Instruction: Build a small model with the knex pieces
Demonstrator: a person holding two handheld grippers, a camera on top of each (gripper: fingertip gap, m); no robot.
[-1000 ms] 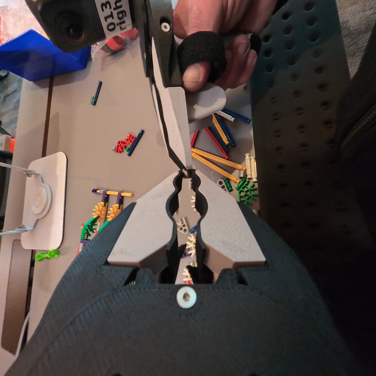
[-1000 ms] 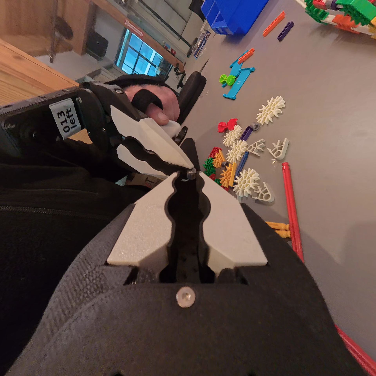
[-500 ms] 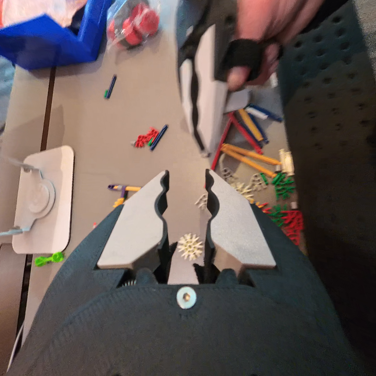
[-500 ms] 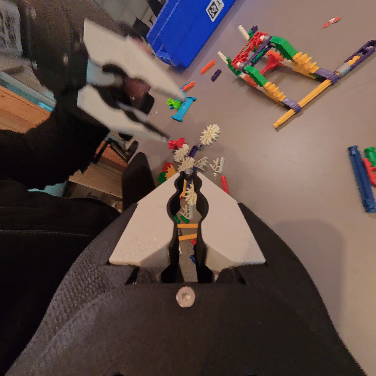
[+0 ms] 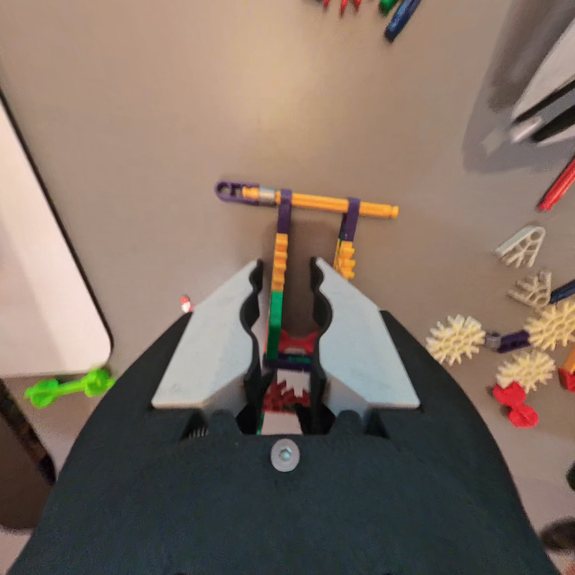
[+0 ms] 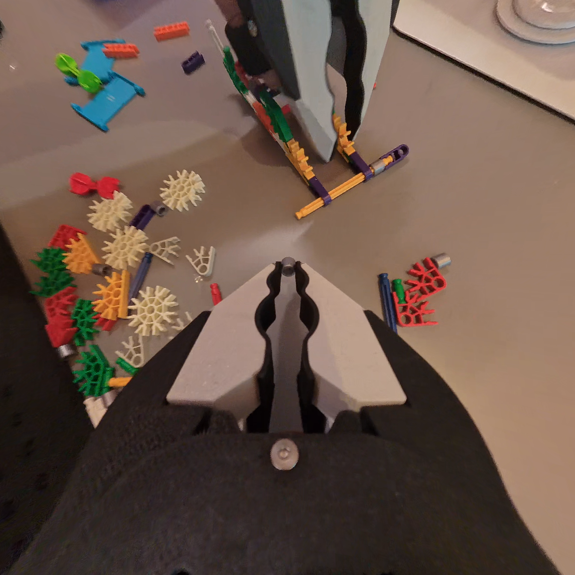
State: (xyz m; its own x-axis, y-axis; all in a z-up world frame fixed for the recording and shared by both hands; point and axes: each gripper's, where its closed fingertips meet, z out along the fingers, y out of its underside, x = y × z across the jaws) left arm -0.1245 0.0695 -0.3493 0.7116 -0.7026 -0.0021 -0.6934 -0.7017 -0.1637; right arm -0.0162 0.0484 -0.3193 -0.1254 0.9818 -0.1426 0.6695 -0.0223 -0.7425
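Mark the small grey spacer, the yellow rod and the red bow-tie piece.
small grey spacer (image 6: 287,268): right wrist view, rounded end between the tool's tips.
yellow rod (image 5: 320,202): left wrist view, mid-shaft between purple clips.
red bow-tie piece (image 6: 93,185): right wrist view, centre waist.

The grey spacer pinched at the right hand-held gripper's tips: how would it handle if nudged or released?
The grey spacer looks like a short cylinder, so it would probably roll on the smooth table. It seems light and stiff. Only the right hand-held gripper tips pinch it, so it might slip out easily.
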